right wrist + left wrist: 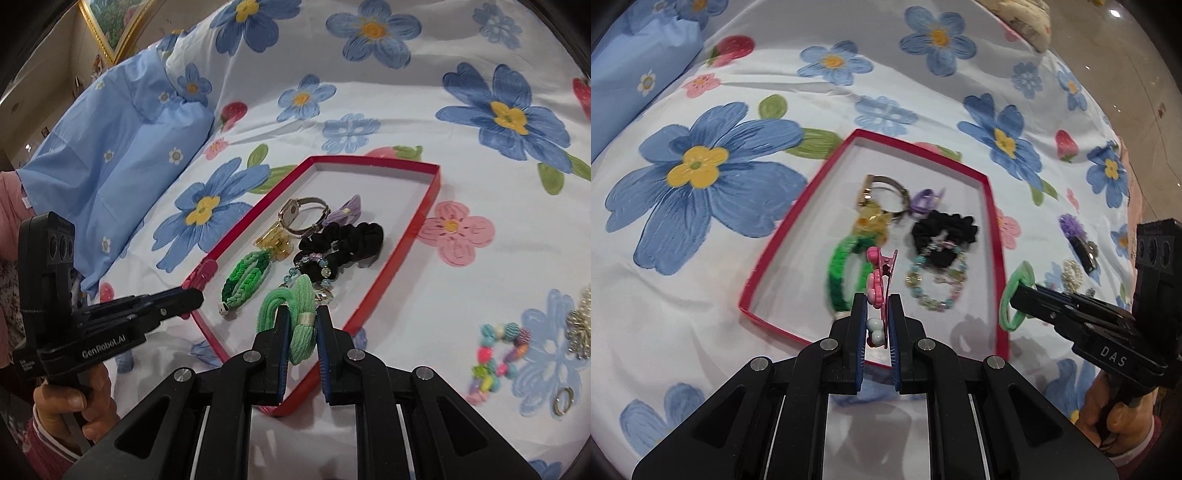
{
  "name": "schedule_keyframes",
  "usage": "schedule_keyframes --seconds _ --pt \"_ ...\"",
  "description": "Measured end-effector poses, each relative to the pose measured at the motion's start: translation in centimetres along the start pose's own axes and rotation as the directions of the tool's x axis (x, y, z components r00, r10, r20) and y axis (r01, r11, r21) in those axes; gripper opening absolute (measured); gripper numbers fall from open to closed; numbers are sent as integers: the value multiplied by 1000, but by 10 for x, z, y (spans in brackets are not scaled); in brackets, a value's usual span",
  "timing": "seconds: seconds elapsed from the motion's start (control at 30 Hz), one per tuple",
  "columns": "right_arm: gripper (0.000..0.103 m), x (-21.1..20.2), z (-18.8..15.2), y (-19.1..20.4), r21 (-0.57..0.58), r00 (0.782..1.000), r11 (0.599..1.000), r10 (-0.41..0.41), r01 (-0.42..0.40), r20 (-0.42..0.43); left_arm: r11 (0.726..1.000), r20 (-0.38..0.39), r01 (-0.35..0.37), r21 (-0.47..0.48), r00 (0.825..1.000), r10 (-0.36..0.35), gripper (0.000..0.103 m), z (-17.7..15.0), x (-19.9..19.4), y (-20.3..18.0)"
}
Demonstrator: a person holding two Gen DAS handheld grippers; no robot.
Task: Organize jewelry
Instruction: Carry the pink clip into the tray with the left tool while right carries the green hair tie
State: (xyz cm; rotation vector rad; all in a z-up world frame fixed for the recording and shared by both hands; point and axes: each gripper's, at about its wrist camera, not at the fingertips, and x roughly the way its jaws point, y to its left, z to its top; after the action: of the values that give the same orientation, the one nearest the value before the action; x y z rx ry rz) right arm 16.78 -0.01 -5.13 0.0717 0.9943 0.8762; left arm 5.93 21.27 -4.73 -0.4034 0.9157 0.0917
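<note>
A shallow red box (801,206) (436,184) lies on the flowered bedsheet. Inside it are a watch (886,184) (306,212), a yellow claw clip (275,242), a purple clip (925,201) (345,212), a black scrunchie (943,230) (347,240), a green braided band (842,273) (247,277) and a beaded bracelet (936,284). My left gripper (877,299) (192,297) is shut on a pink hair clip (881,273) (201,273) over the box's near edge. My right gripper (301,314) (1012,291) is shut on a light green hair tie (301,317) (1015,295) above the box's near corner.
More jewelry lies loose on the sheet right of the box: a colourful bead bracelet (498,350), a pearl piece (581,325) (1073,275), a metal ring (563,400) and a purple flower clip (1073,227). A blue pillow (110,166) (639,70) rests at the left. A person's hands grip both handles.
</note>
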Motion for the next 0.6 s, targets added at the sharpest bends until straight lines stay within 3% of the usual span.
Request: schedule_keyframes --seconds 0.6 --pt "16 50 8 3 -57 992 997 -65 59 -111 999 -82 -39 22 996 41 9 5 41 8"
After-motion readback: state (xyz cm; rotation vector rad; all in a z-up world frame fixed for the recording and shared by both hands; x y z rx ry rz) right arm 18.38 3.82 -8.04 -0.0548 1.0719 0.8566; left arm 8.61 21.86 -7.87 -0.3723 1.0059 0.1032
